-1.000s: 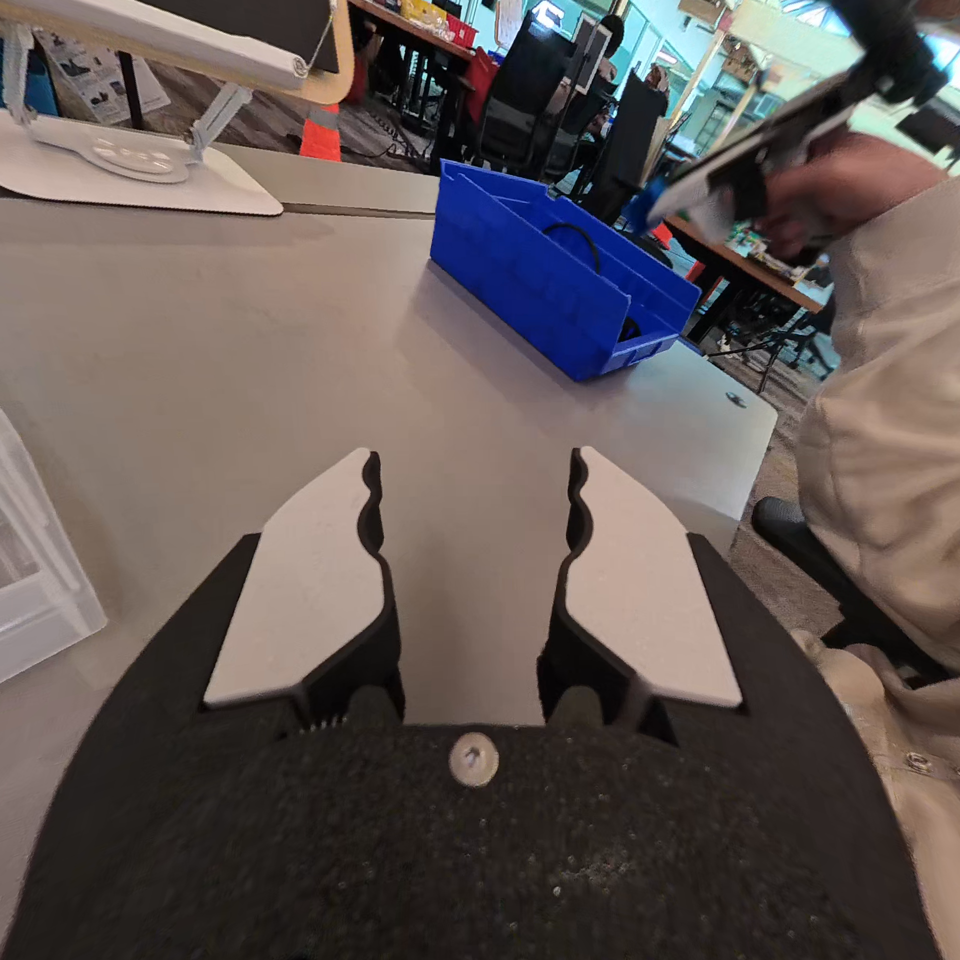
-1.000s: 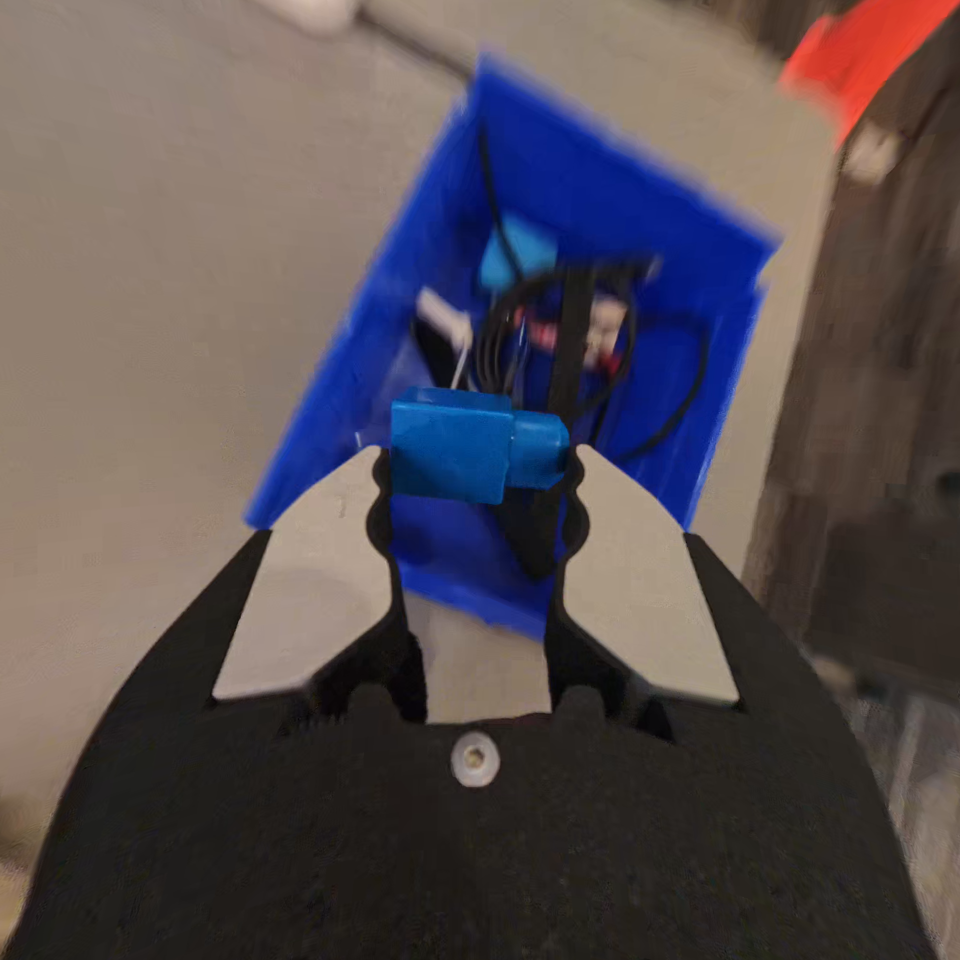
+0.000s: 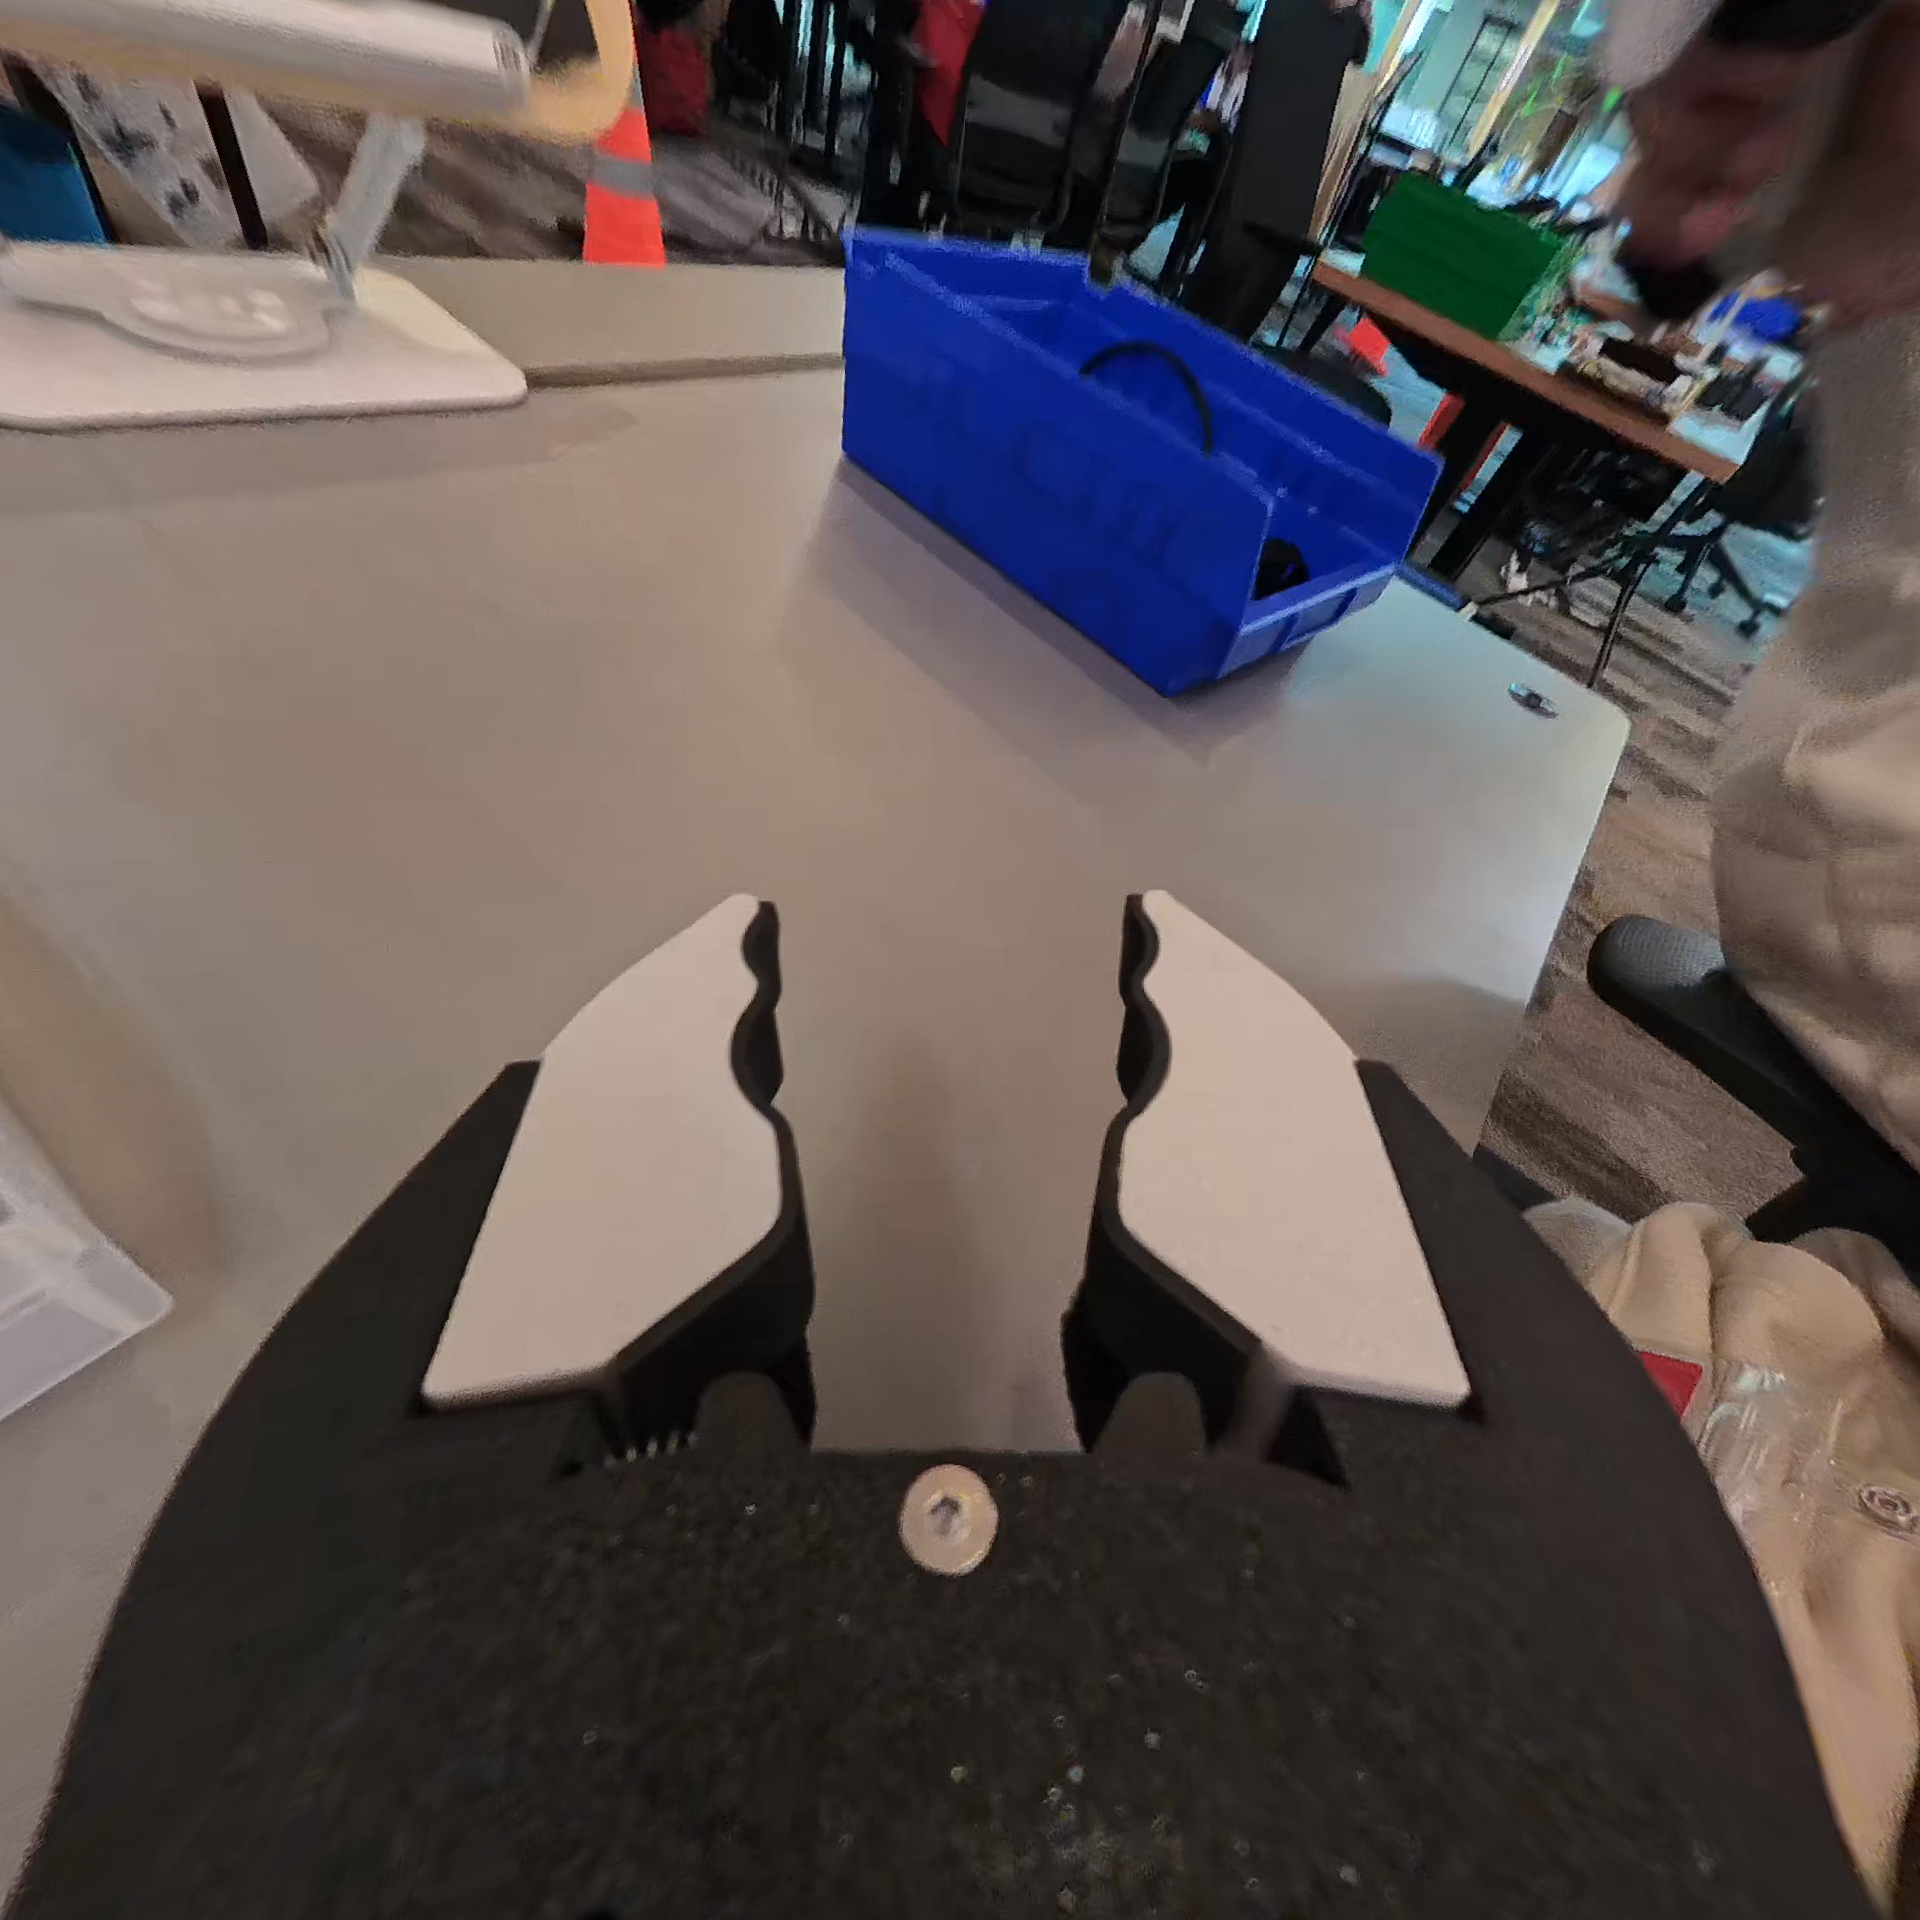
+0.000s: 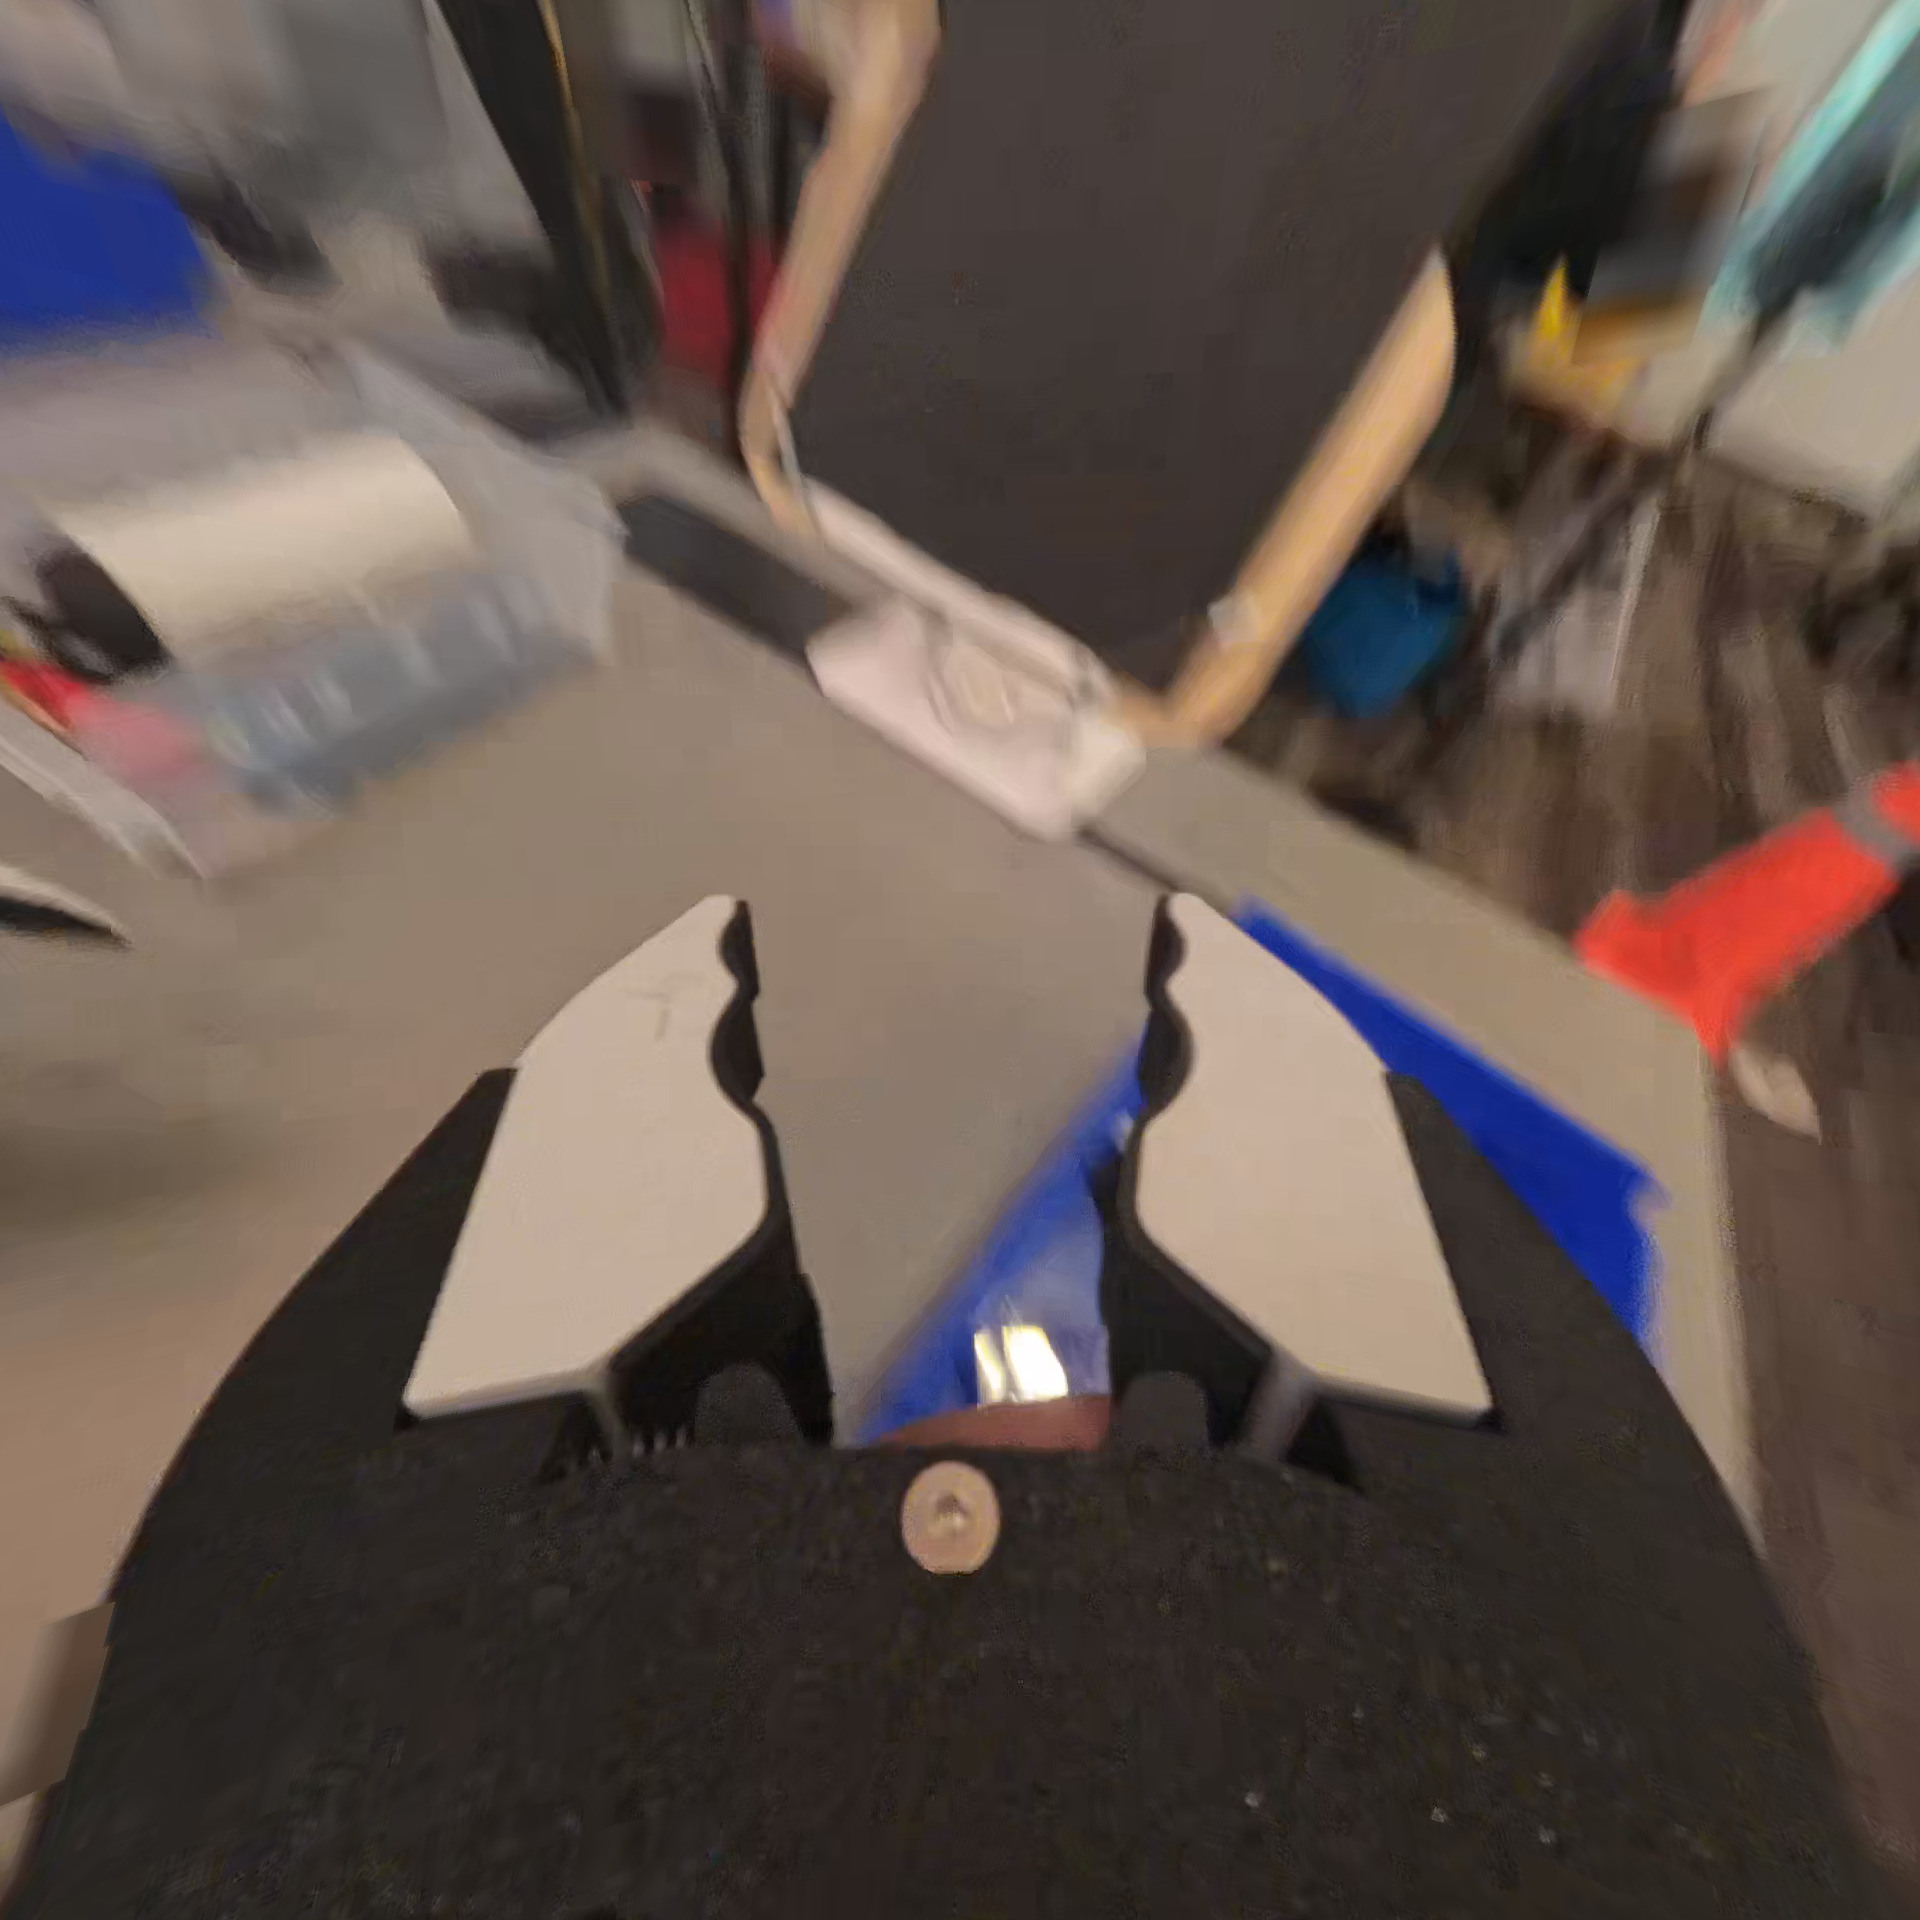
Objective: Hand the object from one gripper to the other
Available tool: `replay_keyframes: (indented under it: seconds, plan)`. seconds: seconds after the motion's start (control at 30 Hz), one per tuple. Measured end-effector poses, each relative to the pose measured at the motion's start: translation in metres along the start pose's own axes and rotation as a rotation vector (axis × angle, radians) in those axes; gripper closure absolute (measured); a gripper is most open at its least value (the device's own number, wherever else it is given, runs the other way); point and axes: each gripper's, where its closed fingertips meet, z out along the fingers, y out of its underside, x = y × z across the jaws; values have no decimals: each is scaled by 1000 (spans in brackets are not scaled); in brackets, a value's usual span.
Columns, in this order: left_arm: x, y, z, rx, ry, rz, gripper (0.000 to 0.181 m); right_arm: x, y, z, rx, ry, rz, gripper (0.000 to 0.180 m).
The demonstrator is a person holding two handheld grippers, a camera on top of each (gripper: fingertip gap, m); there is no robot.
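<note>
My left gripper [image 3: 951,914] is open and empty, held low over the grey table [image 3: 520,727]. The blue bin [image 3: 1122,499] stands ahead of it to the right, with a black cable loop showing inside. My right gripper [image 4: 951,914] is open and empty in a very blurred view. The bin [image 4: 1455,1091] lies under and behind its right finger, with something shiny [image 4: 1018,1361] inside. The small blue block is in neither view. The right gripper does not show in the left wrist view.
A white stand base [image 3: 239,332] sits at the table's far left, with an orange cone [image 3: 621,177] behind it. A clear plastic container [image 3: 62,1299] is at the left edge. A person's beige sleeve [image 3: 1829,727] and a chair armrest [image 3: 1683,977] are on the right.
The right gripper held a small blue block over the bin; now it is open and empty and has swung to face across the table. It has left the left wrist view.
</note>
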Motion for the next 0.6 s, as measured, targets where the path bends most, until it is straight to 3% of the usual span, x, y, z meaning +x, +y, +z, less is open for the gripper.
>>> replay_keyframes:
  seconds: [0.03, 0.07, 0.13, 0.2, 0.3, 0.4, 0.5, 0.6]
  plan:
    - [1, -5, -4, 30, -2, 14, 119, -25, -15, 7, 156, -37, 30, 123]
    - [0, -8, -7, 47, -16, 30, 119, -49, -20, 14, 295, -67, 102, 126]
    - [-7, -8, -12, 48, -62, 48, 118, -107, 2, 34, 408, -168, 204, 117]
    - [-15, -8, -16, 43, -97, 48, 118, -167, 43, 58, 350, -289, 216, 115]
    - [-29, -9, -26, 40, -135, 63, 123, -216, 96, 82, 156, -356, 197, 118]
    - [-55, -9, -45, 4, -183, 169, 123, -222, 94, 84, 177, -406, 192, 120]
    - [-72, 6, -61, -167, -46, 129, 128, -204, 96, 88, 179, -359, 219, 123]
    - [-106, -2, -88, -282, -31, 160, 129, -192, 95, 85, 207, -359, 284, 128]
